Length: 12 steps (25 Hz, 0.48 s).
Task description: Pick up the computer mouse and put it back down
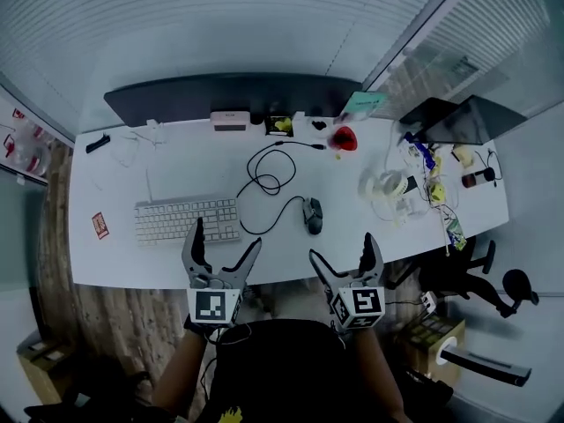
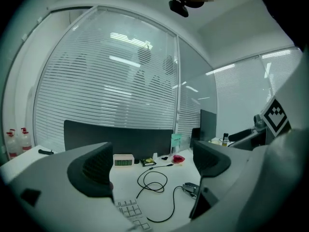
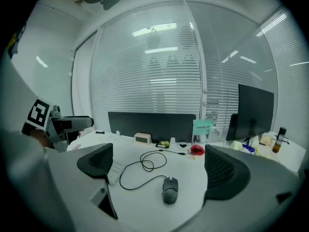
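Currently both grippers are held at the near edge of the table [image 1: 115,245], in front of the person, with nothing in either.

Left gripper [image 1: 227,236]: jaws spread wide, empty. In the head view its left jaw tip overlaps the near edge of the keyboard [image 1: 187,220]; contact cannot be told. Its own view shows only table and cable between the jaws, and keyboard keys low in the frame.

Right gripper [image 1: 342,247]: jaws also wide apart, empty. It sits on the near side of the mouse [image 1: 313,215], apart from it and not touching. In the right gripper view the mouse [image 3: 169,190] lies ahead on the table, framed between the two jaws but beyond their tips.

Mouse: dark, flat on the table, just right of the keyboard. Its cable [image 1: 269,179] curves away from it, coils in loose loops at mid-table, then ends toward the back.

Back of table: a dark panel [image 1: 233,95], a small clock [image 1: 230,120] and a red object [image 1: 344,137]. Clutter at the right end, too small to identify.
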{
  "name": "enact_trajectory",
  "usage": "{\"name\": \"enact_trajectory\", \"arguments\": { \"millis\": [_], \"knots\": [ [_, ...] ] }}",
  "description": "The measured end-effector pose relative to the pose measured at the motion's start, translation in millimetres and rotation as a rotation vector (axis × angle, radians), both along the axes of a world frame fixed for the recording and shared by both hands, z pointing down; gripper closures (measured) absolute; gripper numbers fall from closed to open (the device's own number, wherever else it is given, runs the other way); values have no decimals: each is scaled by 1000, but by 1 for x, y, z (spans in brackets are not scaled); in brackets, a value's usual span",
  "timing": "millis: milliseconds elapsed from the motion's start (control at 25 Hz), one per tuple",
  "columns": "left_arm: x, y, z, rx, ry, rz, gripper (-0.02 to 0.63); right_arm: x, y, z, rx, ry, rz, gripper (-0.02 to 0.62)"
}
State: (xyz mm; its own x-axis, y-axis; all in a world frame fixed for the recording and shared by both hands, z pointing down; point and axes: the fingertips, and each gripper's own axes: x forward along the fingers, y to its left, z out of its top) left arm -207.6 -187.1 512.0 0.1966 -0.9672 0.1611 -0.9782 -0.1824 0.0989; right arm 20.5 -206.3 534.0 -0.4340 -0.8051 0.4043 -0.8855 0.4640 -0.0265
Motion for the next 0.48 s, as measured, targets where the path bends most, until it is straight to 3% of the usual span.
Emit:
{"name": "enact_trajectory", "arguments": {
  "millis": [480],
  "knots": [
    [51,-101,79,-255,-12,63,86,5,-111,127,-199,62,-20,27]
  ]
}}
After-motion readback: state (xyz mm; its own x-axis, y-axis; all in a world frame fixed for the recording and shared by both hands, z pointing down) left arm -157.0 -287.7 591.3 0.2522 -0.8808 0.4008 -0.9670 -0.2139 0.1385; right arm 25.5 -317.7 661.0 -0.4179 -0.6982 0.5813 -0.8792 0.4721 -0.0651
